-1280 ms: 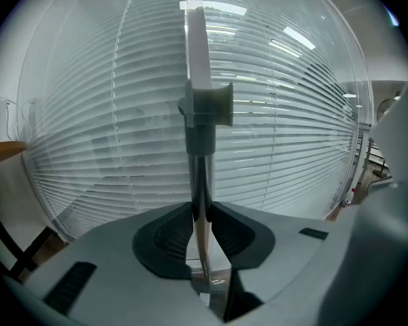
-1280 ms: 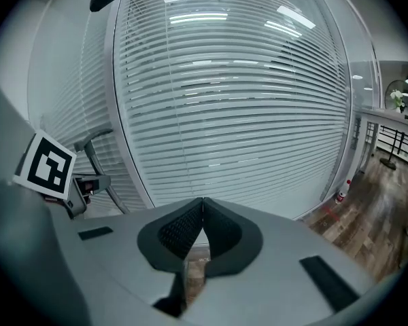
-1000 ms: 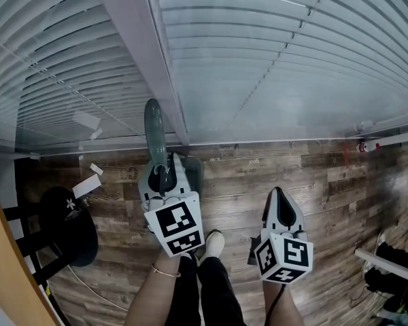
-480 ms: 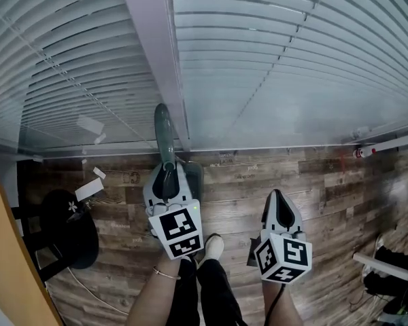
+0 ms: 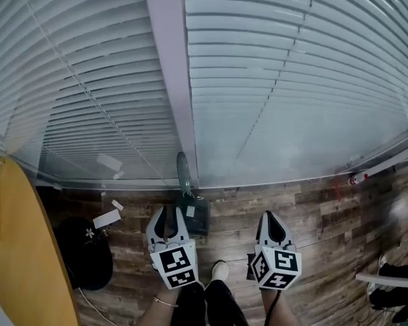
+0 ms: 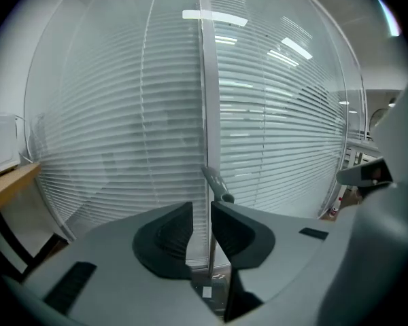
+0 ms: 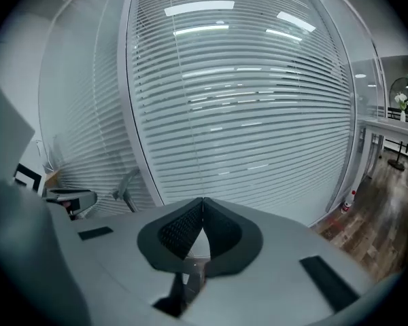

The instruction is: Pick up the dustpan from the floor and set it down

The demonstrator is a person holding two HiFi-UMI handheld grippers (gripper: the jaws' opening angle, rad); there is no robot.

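Note:
The dark grey dustpan (image 5: 197, 216) stands on the wooden floor with its long handle (image 5: 183, 172) upright against the white window post. My left gripper (image 5: 168, 214) hangs just left of it and nearer to me, clear of the handle. Its jaws are open by a narrow gap with nothing between them. In the left gripper view the handle (image 6: 217, 185) rises beyond the left gripper (image 6: 200, 212), and the pan (image 6: 214, 287) shows low in the gap. My right gripper (image 5: 272, 221) hovers to the right, shut and empty, the right gripper (image 7: 202, 212) having its pads touching.
Slatted blinds behind glass fill the wall ahead. A black round stool (image 5: 85, 250) and a yellow tabletop edge (image 5: 20, 250) lie at the left, with paper scraps (image 5: 107, 218) on the floor. A small red-and-white bottle (image 5: 354, 178) stands at the right wall. My shoe (image 5: 219, 270) is between the grippers.
Both grippers have risen. The left gripper, earlier over the dustpan's handle, now stands apart from it; the dustpan stays upright against the window post. The view has tilted up.

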